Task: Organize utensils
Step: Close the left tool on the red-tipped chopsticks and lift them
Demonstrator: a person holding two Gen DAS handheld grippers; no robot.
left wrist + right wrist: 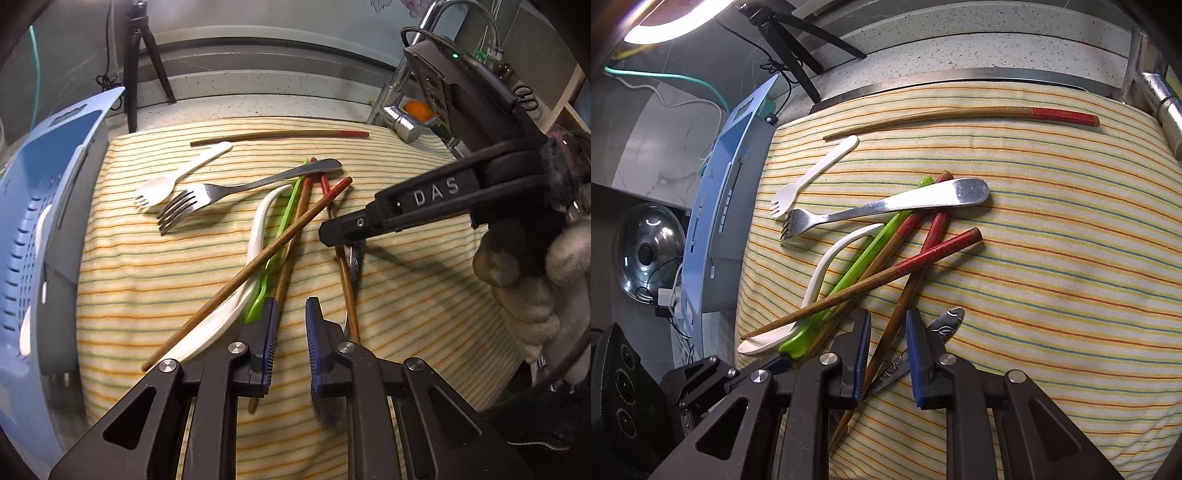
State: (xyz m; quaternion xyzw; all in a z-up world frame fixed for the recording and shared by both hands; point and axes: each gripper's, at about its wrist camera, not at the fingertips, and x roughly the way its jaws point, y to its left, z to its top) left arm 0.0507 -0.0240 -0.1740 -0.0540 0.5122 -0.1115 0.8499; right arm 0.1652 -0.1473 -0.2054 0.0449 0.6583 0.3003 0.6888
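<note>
Pile of utensils lay crossed on the striped cloth [1052,258] over the worktop, just beside the blue basket [44,221].

Right gripper [888,350] was pitched steeply down over the near edge of the pile. Its jaws stood narrowly apart, straddling one chopstick [909,295]. The pads did not visibly press it, so I judged nothing was pinched yet.

That chopstick's long axis ran almost in line with the fingers: red end pointing away toward the metal fork [886,206], bare tip back under the gripper. The jaws close across it, which suits a pinch. A patterned metal handle [949,321] lay under the right-hand finger and may get caught too.

Left gripper [291,332] was likewise slightly parted, with only cloth between the jaws. It sat just beside the green utensil [273,258], with another chopstick under its left finger. The right hand was nearer its target.
</note>
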